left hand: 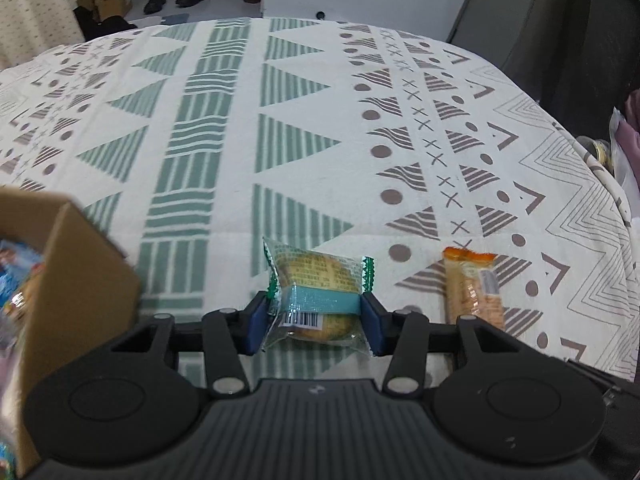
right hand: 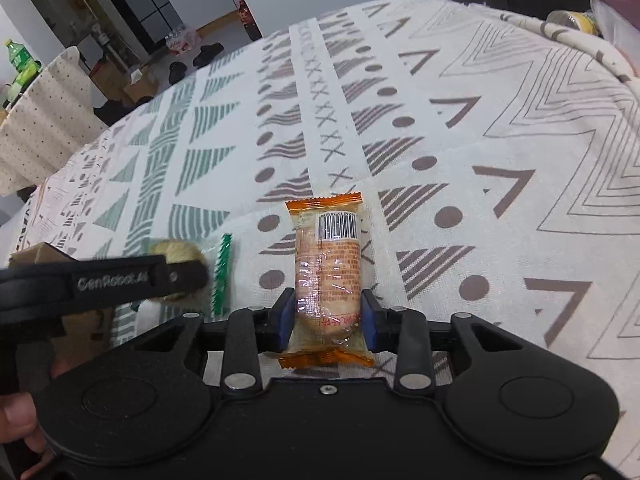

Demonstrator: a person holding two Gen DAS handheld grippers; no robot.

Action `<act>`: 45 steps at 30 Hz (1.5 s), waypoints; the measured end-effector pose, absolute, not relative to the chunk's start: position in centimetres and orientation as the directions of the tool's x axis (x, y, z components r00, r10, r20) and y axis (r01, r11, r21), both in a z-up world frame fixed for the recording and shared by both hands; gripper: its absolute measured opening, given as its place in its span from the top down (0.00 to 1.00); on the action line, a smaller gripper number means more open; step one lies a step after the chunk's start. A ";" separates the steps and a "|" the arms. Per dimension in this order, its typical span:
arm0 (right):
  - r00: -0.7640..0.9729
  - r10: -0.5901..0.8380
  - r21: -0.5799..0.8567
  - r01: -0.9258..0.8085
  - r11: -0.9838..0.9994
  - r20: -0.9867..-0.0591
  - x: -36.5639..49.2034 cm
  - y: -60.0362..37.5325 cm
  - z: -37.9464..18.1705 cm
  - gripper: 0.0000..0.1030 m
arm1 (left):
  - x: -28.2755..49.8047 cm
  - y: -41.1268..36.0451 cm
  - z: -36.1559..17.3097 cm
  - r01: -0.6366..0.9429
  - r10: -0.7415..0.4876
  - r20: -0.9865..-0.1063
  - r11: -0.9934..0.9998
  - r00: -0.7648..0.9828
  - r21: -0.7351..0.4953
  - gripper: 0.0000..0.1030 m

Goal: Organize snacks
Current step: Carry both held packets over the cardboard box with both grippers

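Note:
My left gripper [left hand: 316, 326] is shut on a green-wrapped round cake [left hand: 316, 280], its blue pads pressing both sides of the wrapper just above the patterned tablecloth [left hand: 304, 128]. An orange-wrapped biscuit packet [left hand: 474, 288] lies to its right. In the right wrist view my right gripper [right hand: 326, 320] is shut on that orange packet [right hand: 326, 264], which rests lengthwise on the cloth with its barcode end pointing away. The left gripper [right hand: 120, 280] and its green cake [right hand: 180, 252] show blurred at the left there.
An open cardboard box [left hand: 76, 280] holding several snack packets stands at the near left of the table. A person's fingers [right hand: 16, 412] hold the left tool. The table's right edge [left hand: 612, 184] drops off toward bags and a jar. Shoes and boxes lie on the far floor.

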State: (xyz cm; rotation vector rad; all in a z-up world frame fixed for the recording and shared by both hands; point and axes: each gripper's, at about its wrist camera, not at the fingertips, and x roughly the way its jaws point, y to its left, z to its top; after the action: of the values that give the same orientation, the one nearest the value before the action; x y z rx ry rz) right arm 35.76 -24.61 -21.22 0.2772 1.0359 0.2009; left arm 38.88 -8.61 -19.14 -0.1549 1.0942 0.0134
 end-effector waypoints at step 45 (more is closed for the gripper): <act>0.629 0.482 0.403 -0.277 0.872 -0.610 27.7 -15.3 -8.2 0.68 | 25.1 5.7 -5.6 -0.225 -0.011 -0.798 0.957 0.602 -0.184 0.54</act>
State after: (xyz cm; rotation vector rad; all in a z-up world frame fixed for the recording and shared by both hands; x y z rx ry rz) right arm 27.71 -15.32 -8.16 0.2835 0.7768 0.4417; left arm 25.07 5.72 -5.58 -0.2787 0.9190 0.1258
